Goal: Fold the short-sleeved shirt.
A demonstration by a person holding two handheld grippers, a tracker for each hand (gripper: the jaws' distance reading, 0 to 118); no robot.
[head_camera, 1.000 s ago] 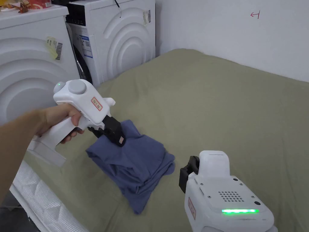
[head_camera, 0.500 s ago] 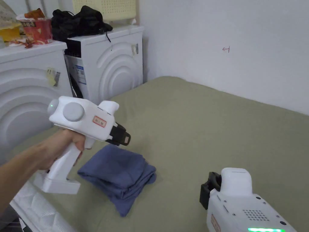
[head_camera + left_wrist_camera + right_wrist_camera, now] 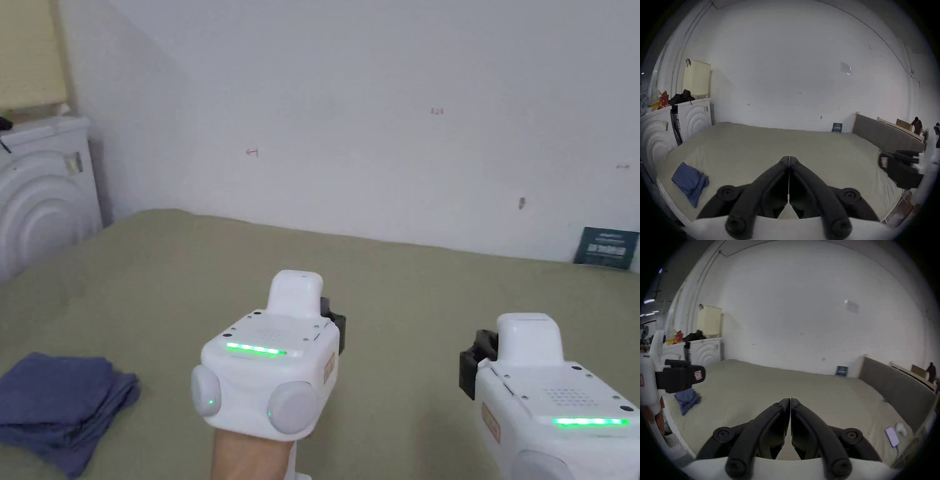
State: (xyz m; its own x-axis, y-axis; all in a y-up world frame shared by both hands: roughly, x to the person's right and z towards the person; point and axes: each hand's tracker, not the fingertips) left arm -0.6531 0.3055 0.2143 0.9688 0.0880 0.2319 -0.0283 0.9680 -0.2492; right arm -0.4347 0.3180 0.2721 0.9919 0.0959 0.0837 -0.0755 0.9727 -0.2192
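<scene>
While folded into a blue bundle, shirt [image 3: 62,400] lies at bed's [image 3: 387,275] near-left corner, well apart from both tongs. Left tongs [image 3: 789,158] clenched tip to tip, holding nothing, above the sheet. Right tongs [image 3: 790,400] likewise clenched, empty, beside them.

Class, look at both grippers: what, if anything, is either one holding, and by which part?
Nothing is held. The left gripper and right gripper are shut on air; the folded shirt lies apart on the bed.
</scene>
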